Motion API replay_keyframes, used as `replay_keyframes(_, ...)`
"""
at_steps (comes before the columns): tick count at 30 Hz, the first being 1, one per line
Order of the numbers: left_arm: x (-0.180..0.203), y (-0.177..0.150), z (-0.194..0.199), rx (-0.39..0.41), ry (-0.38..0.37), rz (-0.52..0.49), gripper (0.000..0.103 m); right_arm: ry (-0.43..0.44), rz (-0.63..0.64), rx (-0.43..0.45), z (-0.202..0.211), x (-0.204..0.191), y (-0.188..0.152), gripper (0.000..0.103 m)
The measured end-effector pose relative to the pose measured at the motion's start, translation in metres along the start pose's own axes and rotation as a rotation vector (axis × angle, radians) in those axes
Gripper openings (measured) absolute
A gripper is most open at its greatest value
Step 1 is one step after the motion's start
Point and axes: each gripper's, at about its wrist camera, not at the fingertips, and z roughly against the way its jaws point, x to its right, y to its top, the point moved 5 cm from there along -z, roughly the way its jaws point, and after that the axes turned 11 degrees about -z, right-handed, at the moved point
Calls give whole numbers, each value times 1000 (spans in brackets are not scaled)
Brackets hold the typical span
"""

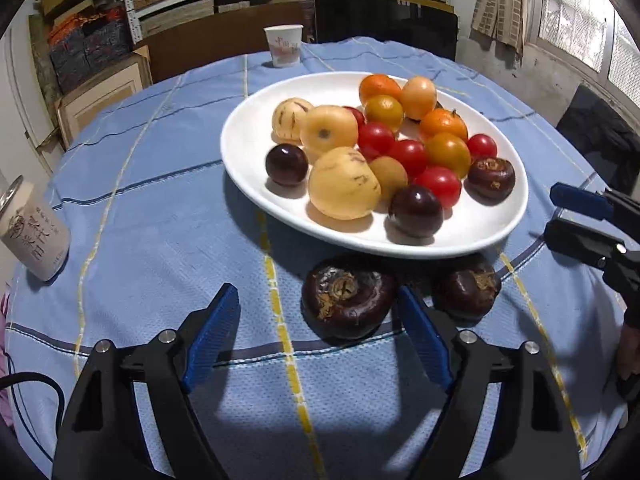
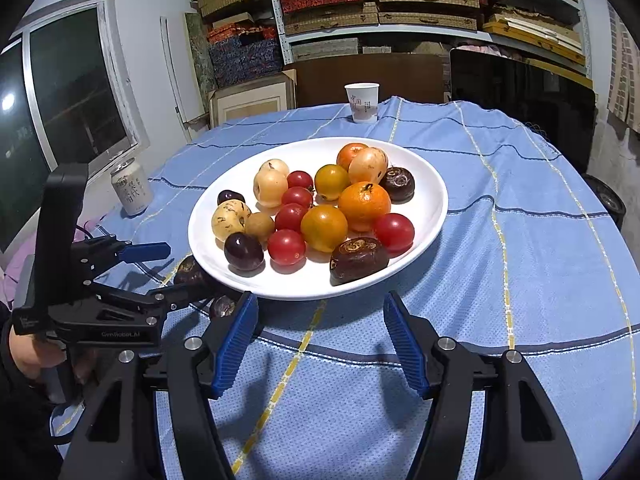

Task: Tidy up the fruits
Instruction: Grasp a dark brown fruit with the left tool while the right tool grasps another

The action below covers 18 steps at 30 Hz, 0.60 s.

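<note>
Left gripper (image 1: 316, 324) jaws wide, nothing held, near water chestnut (image 1: 347, 302) on blue cloth (image 1: 160, 220) just inside its right pad, second chestnut (image 1: 466, 288) beside it; right gripper (image 2: 318, 334) gaping over bare cloth; beyond, white plate (image 2: 224, 200) heaped with fruit; farthest, paper cup (image 2: 362, 102).

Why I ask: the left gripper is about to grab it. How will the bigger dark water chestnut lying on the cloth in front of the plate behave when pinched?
The water chestnut looks squat and flattened, so it probably won't roll far. Its glossy skin may slip against the left gripper pads.
</note>
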Motion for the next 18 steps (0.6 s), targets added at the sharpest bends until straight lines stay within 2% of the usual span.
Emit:
replay_keyframes(3, 6, 2, -4, -12, 4, -33, 79, 0, 14, -2, 0, -3, -1, 66)
replay_keyframes(7, 11, 4, -2, 8, -26, -46, 50, -4, 25, 4, 0, -4, -1, 66)
replay_keyframes(15, 5, 3, 6, 46, -45, -5, 47, -25, 32, 18, 3, -4, -1, 66)
replay_keyframes(18, 1, 3, 11, 64, -37, 13, 47, -22, 59, -7, 1, -12, -4, 66)
